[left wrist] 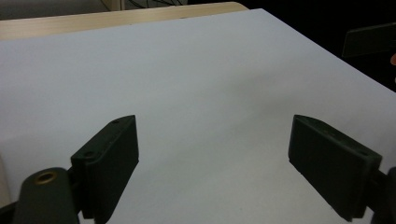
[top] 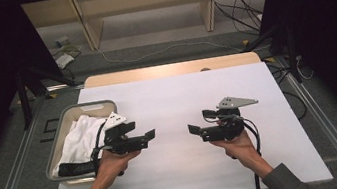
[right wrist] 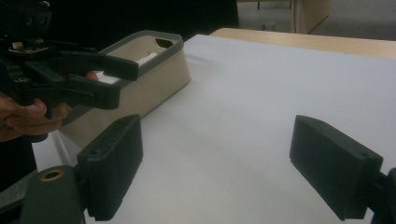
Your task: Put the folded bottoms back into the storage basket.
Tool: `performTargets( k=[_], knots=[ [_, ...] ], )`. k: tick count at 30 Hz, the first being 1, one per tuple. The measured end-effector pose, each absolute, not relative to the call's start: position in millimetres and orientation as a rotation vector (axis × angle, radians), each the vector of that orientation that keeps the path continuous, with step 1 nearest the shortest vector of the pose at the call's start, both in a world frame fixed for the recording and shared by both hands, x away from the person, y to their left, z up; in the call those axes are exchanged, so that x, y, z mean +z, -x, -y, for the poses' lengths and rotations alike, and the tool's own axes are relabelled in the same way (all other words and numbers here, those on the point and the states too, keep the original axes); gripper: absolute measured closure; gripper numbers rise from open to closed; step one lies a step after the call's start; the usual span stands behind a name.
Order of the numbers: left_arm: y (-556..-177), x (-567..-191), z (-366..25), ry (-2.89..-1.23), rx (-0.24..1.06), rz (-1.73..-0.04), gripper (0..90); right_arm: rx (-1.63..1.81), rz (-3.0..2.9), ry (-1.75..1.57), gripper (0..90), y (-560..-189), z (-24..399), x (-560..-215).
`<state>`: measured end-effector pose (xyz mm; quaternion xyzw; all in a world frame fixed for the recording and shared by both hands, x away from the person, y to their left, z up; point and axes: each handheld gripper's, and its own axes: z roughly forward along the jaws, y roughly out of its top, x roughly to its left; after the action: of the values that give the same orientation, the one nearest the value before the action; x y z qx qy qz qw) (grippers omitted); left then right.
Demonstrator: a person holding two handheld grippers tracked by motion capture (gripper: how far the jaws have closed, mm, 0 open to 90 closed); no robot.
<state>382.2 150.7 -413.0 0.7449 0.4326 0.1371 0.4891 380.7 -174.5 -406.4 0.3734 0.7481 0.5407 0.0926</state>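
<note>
Both grippers hover over the white tabletop [top: 177, 98], held level and pointing at each other with a gap between them. My left gripper [top: 150, 135] is open, its black jaws wide apart over bare white surface in the left gripper view [left wrist: 215, 158]. Facing it, my right gripper [top: 193, 130] is open too, with nothing between its jaws in the right gripper view [right wrist: 215, 163]. That view also shows the left gripper [right wrist: 114, 84] in a hand, in front of a beige bin [right wrist: 154, 88].
The beige bin [top: 82, 107] stands at the table's left edge and holds a white cloth [top: 79, 135] and a dark item [top: 74, 168]. A strip of wooden tabletop [top: 173, 68] runs along the far edge. Cables and shelf legs lie on the floor beyond.
</note>
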Motion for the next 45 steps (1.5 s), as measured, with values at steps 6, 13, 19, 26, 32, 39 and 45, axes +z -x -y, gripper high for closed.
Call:
performTargets(
  k=[6, 13, 19, 26, 32, 39, 45],
  knots=[
    [-377.6, -414.5, -149.5, -1.806, 0.339, -1.033, 16.0, 1.609, -2.211, -1.110, 16.9, -377.3, 176.8, -406.3],
    [-372.2, -416.0, -148.2, -1.802, 0.341, -1.012, 16.0, 1.621, -2.194, -1.099, 16.8, -373.0, 179.7, -405.7],
    [-366.5, -416.5, -146.6, -1.804, 0.344, -0.981, 15.7, 1.611, -2.183, -1.073, 16.4, -368.7, 181.9, -406.1],
    [-360.3, -418.3, -149.0, -1.786, 0.336, -0.935, 11.4, 1.591, -2.169, -1.059, 14.3, -360.8, 185.0, -406.9],
    [-353.2, -419.1, -149.4, -1.777, 0.322, -0.890, 6.9, 1.596, -2.153, -1.048, 11.9, -353.5, 188.6, -405.8],
    [-346.1, -421.1, -147.9, -1.791, 0.346, -0.844, 4.1, 1.580, -2.151, -1.044, 10.4, -346.8, 191.9, -407.5],
    [-340.2, -422.8, -147.7, -1.805, 0.360, -0.825, 4.1, 1.577, -2.145, -1.042, 9.8, -341.7, 194.9, -408.5]
  ],
)
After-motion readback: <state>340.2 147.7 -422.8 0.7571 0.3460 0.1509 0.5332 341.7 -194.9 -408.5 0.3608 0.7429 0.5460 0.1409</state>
